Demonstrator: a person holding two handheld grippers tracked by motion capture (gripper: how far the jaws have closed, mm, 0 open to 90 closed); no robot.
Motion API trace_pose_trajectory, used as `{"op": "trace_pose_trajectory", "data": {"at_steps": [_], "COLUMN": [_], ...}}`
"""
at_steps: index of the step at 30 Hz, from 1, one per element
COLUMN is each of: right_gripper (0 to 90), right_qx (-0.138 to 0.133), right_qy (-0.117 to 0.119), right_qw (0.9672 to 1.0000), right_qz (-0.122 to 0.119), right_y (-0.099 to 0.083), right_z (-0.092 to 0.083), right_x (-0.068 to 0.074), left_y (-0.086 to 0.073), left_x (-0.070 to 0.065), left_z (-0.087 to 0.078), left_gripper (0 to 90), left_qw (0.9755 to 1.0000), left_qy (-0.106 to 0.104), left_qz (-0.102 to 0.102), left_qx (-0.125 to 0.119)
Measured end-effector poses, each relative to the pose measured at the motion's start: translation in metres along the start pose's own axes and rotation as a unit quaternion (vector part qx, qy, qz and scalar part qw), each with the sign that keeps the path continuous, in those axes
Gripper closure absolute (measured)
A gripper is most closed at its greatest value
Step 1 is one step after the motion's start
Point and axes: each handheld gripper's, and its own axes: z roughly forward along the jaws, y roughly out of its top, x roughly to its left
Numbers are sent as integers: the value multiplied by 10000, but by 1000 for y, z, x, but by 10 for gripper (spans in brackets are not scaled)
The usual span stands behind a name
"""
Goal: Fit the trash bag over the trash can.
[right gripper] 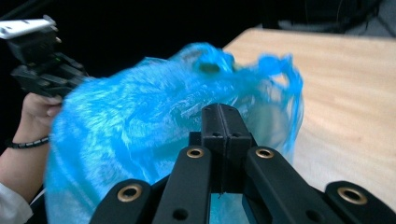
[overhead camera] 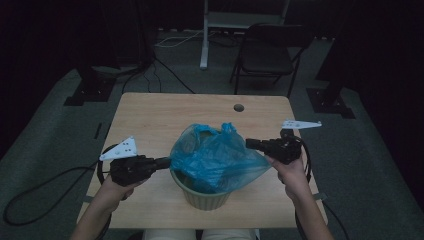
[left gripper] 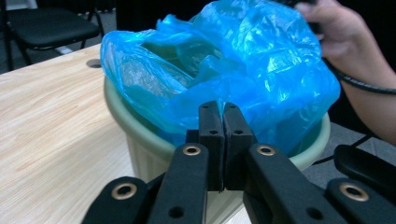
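Both the left gripper (overhead camera: 165, 162) and right gripper (overhead camera: 248, 143) are clenched on a crinkly, translucent blue plastic bag (overhead camera: 215, 157) stretched between them, above a ribbed round pale-green bin (overhead camera: 206, 199).

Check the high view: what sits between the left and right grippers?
The blue plastic bag over the pale green pot spans the stretch between the left gripper and right gripper in the high view.
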Motion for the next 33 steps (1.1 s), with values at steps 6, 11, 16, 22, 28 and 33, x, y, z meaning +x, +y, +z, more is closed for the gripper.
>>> {"op": "trace_pose_trajectory", "data": {"at_steps": [6,11,16,22,28,33], "right_gripper": [900,900,900,900,900,900], "right_qx": [-556,-713,-654,-251,644,938], "right_qy": [426,1071,1640,1522,996,756], "right_qw": [9974,9913,9842,9880,9898,9875], "right_qz": [-154,-282,-164,87,783,1022], "right_y": [2,-5,-26,-69,-130,-148], "right_z": [-27,-46,-49,-37,-2,11], "right_x": [20,39,50,48,18,5], "left_y": [-4,-14,-23,-33,-47,-54], "left_x": [0,1,0,4,4,5], "left_z": [-13,-21,-21,-23,-13,-3], "left_gripper": [899,899,898,898,897,897], "left_qw": [9998,9997,9998,9993,9989,9985], "left_qy": [137,66,93,-44,-174,-239], "left_qz": [-46,-136,-160,-344,-430,-477], "left_qx": [-140,-184,-91,-141,34,157]}}
